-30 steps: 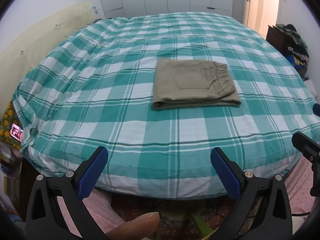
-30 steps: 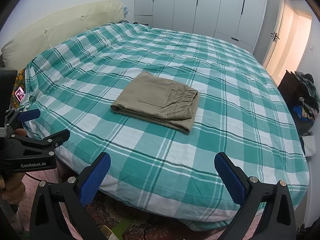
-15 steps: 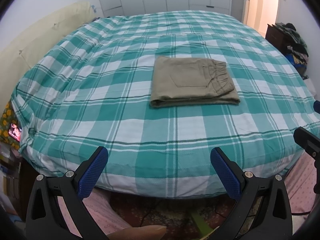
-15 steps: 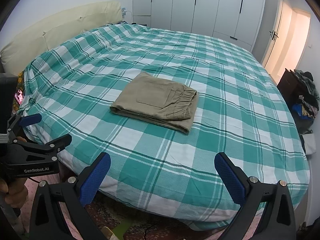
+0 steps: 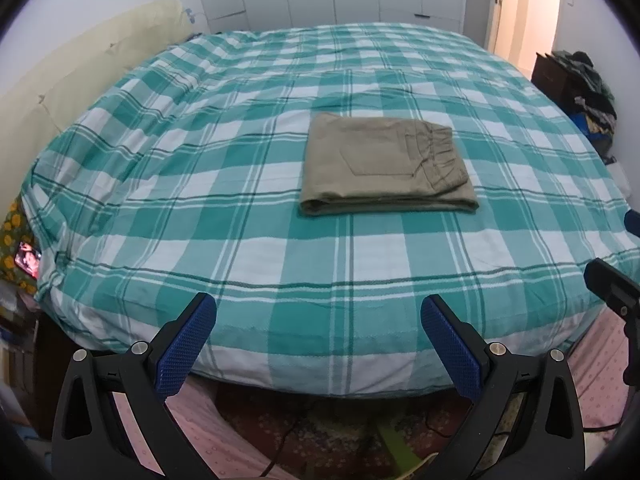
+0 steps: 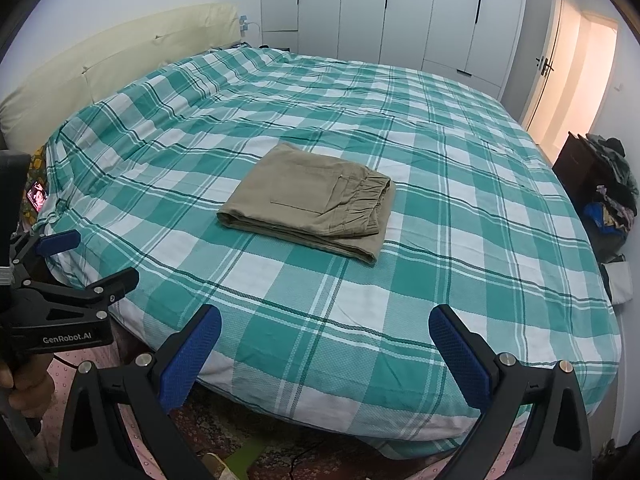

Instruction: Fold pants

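The khaki pants [image 5: 384, 164] lie folded into a flat rectangle in the middle of the bed [image 5: 200, 184], waistband to the right. They also show in the right wrist view [image 6: 312, 204]. My left gripper [image 5: 318, 316] is open and empty, held off the near edge of the bed, well short of the pants. My right gripper [image 6: 324, 330] is open and empty too, also back from the bed's near edge. The left gripper shows from the side in the right wrist view [image 6: 76, 260], open.
A green and white plaid cover [image 6: 460, 220] lies over the bed. A cream headboard [image 6: 100, 68] stands at the left, white wardrobes [image 6: 400, 8] behind. A dark cabinet with piled clothes [image 6: 608, 184] stands at the right by the door. A patterned rug [image 5: 320, 432] lies below.
Both grippers have drawn back and risen slightly from the bed; the pants have not moved. The fingertip at the bottom of the left wrist view is gone.
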Motion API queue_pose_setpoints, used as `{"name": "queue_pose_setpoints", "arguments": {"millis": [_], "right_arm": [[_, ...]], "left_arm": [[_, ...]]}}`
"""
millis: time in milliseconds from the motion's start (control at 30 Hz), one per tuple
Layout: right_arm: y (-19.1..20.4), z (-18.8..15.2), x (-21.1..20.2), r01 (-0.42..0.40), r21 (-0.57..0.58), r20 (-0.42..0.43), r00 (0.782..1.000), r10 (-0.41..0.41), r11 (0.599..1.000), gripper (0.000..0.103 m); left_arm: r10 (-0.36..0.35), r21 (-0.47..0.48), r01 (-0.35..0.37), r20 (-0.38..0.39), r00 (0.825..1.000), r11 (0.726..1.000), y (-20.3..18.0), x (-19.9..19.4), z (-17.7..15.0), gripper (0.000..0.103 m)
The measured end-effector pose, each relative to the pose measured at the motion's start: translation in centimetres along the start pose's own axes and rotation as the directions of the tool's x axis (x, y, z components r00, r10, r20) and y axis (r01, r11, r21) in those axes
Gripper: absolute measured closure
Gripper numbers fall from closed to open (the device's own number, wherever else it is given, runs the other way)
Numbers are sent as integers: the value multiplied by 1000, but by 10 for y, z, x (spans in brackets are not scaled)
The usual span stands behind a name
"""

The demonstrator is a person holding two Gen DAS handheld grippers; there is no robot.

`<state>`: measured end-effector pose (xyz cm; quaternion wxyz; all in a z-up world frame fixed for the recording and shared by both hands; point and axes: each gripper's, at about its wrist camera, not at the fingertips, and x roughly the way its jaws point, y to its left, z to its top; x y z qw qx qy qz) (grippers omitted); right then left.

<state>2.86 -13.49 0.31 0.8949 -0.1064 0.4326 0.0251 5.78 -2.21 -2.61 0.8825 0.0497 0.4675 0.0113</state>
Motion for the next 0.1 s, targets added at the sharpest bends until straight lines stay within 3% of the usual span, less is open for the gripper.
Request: {"name": "queue_pose_setpoints", "arguments": {"millis": [100], "right_arm": [[2,-1,-2,-4,5,6,1000,4,1000,1]], "left_arm": [[16,13,-17,13,1000,1000,-1,-2,0,1]]}}
